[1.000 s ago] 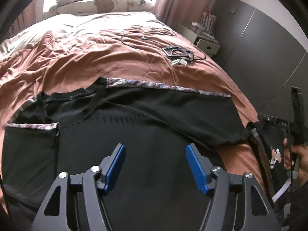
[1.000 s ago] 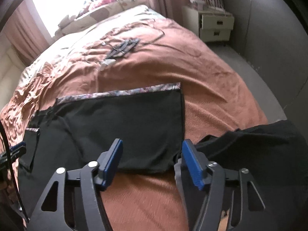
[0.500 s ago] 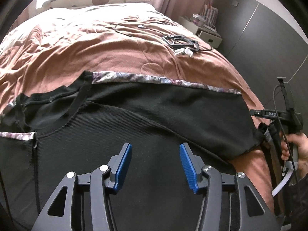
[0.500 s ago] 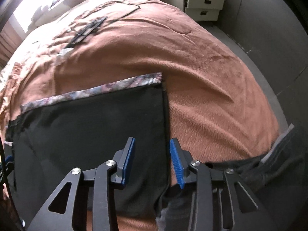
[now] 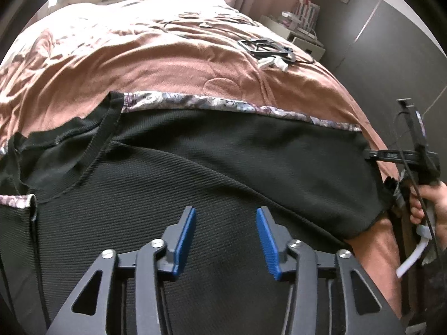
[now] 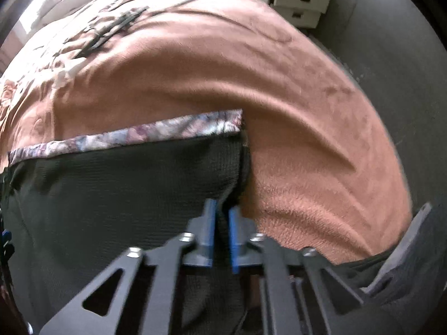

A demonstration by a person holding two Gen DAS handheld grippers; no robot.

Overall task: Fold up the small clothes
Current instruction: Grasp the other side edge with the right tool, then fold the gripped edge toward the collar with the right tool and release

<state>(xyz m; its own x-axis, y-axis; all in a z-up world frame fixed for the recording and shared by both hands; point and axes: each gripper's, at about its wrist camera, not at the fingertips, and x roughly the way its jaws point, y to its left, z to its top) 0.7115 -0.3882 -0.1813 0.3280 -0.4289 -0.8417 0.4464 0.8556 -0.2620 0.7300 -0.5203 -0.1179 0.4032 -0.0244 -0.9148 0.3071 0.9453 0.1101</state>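
**Right edge pinched, left side not yet taken**

The black ribbed top [image 5: 212, 173] lies spread flat on the pink bedspread [image 5: 167, 64], its floral-trimmed edge [image 5: 223, 103] away from me. I judge it light, limp and a little stretchy — it will sag and drag rather than hold a line, so I want it by the hem and edges, not mid-panel.

My right gripper [image 6: 221, 224] points steeply down at the garment's right-hand edge, its blue pads [image 6: 209, 223] pressed together on a bunched pleat of black fabric; the bedspread shows just beside it.

My left gripper [image 5: 225, 236] tilts down over the middle of the body panel, jaws closing with only flat cloth beneath them, nothing clamped yet. From the left wrist view I see a hand [image 5: 427, 209] holding the other tool at the garment's far right corner
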